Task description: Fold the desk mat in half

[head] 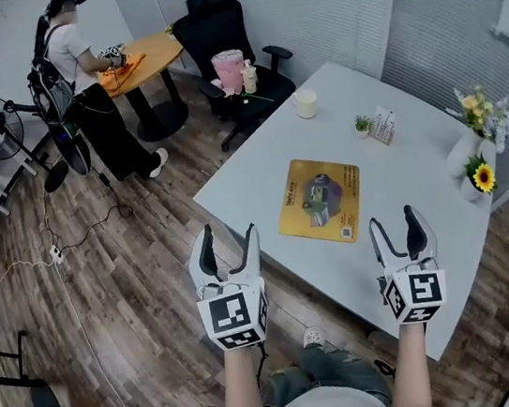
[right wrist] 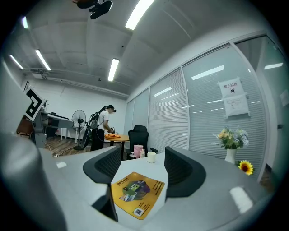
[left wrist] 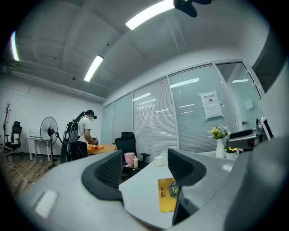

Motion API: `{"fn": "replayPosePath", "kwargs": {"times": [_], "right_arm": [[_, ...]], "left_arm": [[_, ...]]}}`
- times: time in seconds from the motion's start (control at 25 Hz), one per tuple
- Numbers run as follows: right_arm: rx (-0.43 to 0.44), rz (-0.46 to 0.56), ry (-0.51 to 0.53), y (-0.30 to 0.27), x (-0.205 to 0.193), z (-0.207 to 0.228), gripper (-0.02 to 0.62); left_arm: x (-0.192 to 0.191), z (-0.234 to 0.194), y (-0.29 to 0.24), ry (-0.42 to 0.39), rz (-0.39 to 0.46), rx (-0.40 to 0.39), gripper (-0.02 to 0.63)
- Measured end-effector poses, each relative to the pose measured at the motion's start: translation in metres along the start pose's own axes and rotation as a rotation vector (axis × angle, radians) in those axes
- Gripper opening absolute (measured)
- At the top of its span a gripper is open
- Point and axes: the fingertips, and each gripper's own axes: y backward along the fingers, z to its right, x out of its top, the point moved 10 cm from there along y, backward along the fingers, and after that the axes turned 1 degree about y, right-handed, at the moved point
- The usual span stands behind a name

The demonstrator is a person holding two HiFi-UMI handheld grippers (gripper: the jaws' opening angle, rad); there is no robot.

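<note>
A yellow desk mat [head: 320,199] with a printed picture lies flat and unfolded on the white table [head: 396,196]. My left gripper [head: 227,242] hangs open over the floor, just off the table's near left edge. My right gripper [head: 396,224] is open above the table's near part, to the right of the mat. Neither touches the mat. In the left gripper view the mat [left wrist: 168,194] shows between the open jaws [left wrist: 144,169]. In the right gripper view the mat [right wrist: 136,191] lies between and below the open jaws [right wrist: 142,164].
A white cup [head: 305,103], a small plant [head: 362,124], a card stand [head: 382,126] and vases of flowers [head: 479,150] stand along the table's far and right sides. A black chair [head: 226,41] is behind the table. A person [head: 91,89] stands at a round table, and a fan [head: 1,127] at far left.
</note>
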Motion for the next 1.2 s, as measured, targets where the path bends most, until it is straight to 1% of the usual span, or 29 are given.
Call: {"fn": "replayPosePath", "kwargs": {"times": [0.2,0.48,0.72,0.96,1.2], "right_arm": [[0.012,-0.001,0.005,-0.025,0.002,0.012,0.322],[0.018,-0.027,0.001,-0.048,-0.003,0.024,0.316],[0.015,-0.049,-0.006,-0.071,-0.008,0.031,0.313],[0.002,-0.074,-0.005,-0.100,-0.013,0.035,0.313],[-0.025,-0.112,-0.002,-0.131,-0.021,0.034,0.311]], "left_arm": [[0.001,0.003,-0.027,-0.002,-0.008,0.006,0.299],[-0.001,0.010,-0.056,-0.007,-0.031,-0.011,0.299],[-0.004,0.009,-0.082,-0.029,-0.046,-0.028,0.299],[-0.014,0.000,-0.118,-0.031,-0.066,-0.056,0.299],[-0.023,-0.011,-0.162,-0.012,-0.098,-0.104,0.299]]}}
